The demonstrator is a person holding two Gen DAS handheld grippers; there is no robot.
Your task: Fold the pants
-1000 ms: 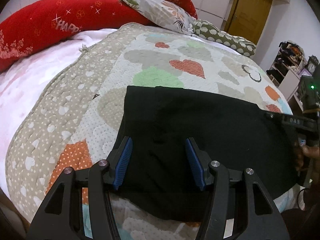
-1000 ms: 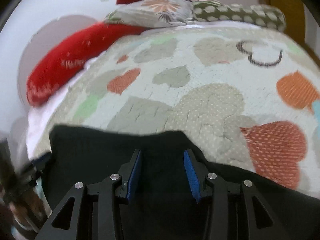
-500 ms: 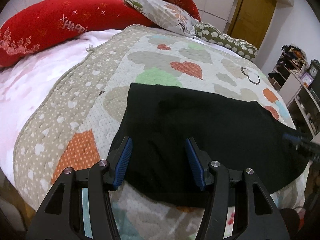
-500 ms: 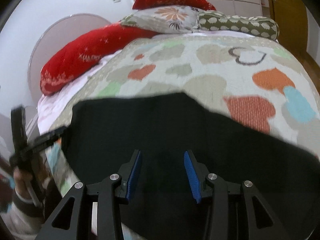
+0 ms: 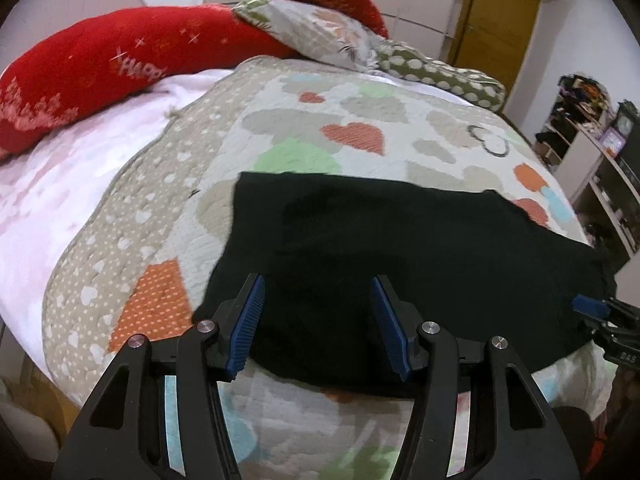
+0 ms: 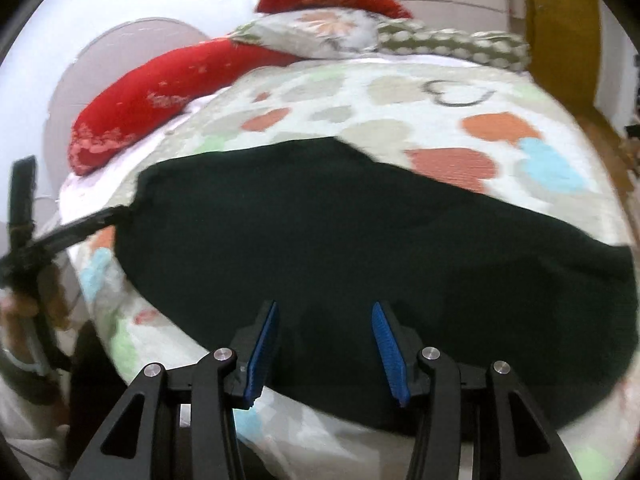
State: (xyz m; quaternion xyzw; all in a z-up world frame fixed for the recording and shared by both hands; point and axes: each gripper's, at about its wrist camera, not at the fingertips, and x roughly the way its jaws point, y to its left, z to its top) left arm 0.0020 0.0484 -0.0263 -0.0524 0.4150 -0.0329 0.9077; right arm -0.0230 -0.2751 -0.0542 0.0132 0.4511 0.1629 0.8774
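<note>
The quilt (image 5: 168, 216) filled both views, sloping off toward the near edge, and the pants (image 5: 400, 264) lay across it as one dark slab, their near edge close to that drop. That was my first worry: soft black cloth on a curved quilt, so a careless tug could have slid the whole bundle off the bed

No crease or seam showed in that black, so I judged I could easily have pinched one layer instead of all of them, and the fold would have come up crooked

My left gripper (image 5: 316, 320) hung over the pants' near left part, jaws wide apart, holding nothing. My right gripper (image 6: 324, 340) hung over the near edge further right, jaws also spread and empty. In the left view its blue tip (image 5: 588, 306) sat at the pants' right edge

With two grippers on one cloth, uneven lifting would have skewed the edge; closing too shallow would have let the fabric slip out
</note>
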